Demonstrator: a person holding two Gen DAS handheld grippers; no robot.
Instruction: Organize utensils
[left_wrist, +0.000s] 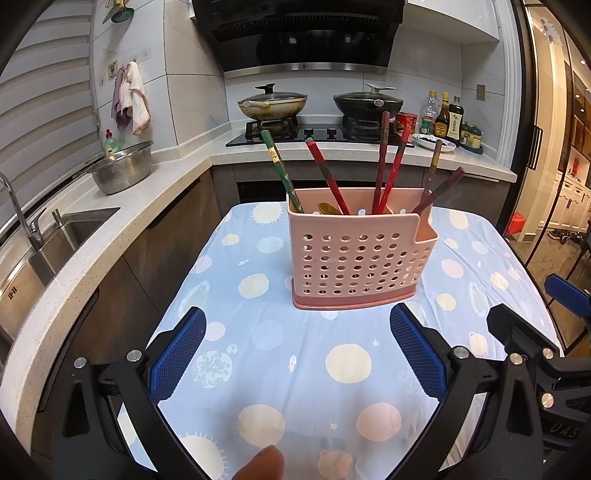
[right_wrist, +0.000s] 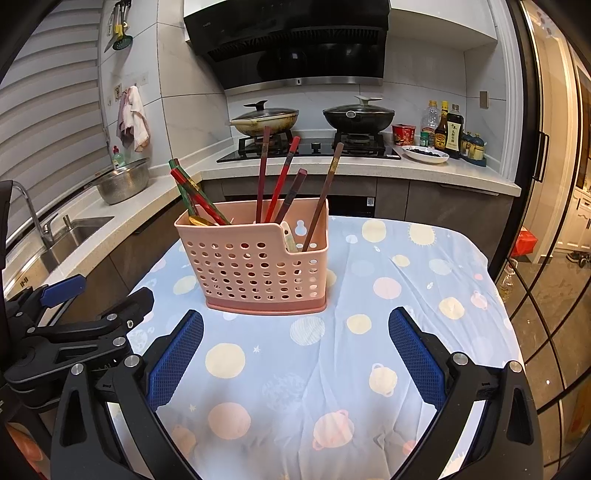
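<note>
Chopsticks (right_wrist: 282, 177) stand leaning in the pink perforated holder (right_wrist: 255, 266), which sits upright at the middle of the cloth-covered worktop (right_wrist: 424, 295); a gold spoon (left_wrist: 328, 209) shows at its left end. Left tongs (left_wrist: 297, 352) and right tongs (right_wrist: 295, 354) hang near its front, both spread wide and empty. Nothing loose lies on the cloth, so sorting looks finished or nearly so; any next move calls for spotting a stray utensil first.
</note>
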